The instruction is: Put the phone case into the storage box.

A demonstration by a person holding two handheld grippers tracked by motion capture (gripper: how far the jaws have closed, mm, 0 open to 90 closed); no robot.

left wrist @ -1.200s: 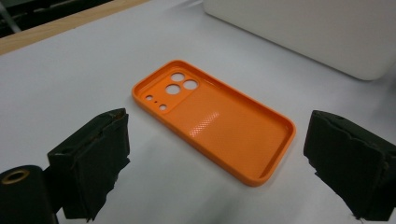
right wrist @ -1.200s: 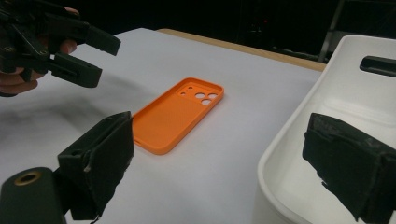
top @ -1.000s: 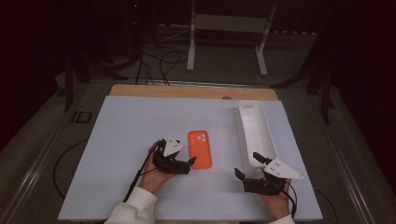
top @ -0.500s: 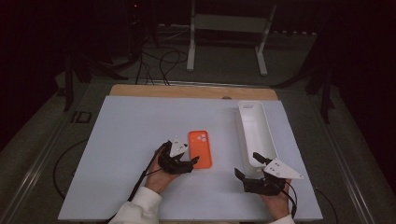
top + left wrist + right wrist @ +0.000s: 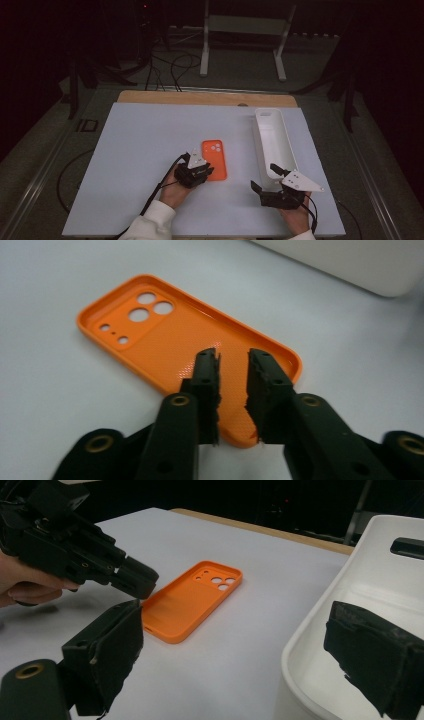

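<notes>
My left gripper [image 5: 206, 171] sits over the near end of the flat orange plastic phone case [image 5: 214, 159], which lies open side up near the middle of the pale grey table top [image 5: 135, 150], its camera holes at the far end. In the left gripper view the two black jaws have just been closing and now stand narrow, a slim gap between the pads [image 5: 207, 385]. The case's [image 5: 175, 335] near rim sits between and beneath them, but I cannot tell whether the pads actually press on it, so I would not call it gripped. My left hand [image 5: 172, 187] rests on the table just left of the case, white sleeve [image 5: 147, 225] behind it.

My right gripper [image 5: 272, 181] holds nothing: its jaws stand wide. In the right gripper view one pad is low at the left and the other hangs over the near end of the long white plastic tray [image 5: 320, 645]. That tray [image 5: 260, 145] lies right of the case, running near to far, well apart from it. From the right gripper view I also see my left gripper [image 5: 140, 582] poised at the case's [image 5: 192, 597] near left edge.
</notes>
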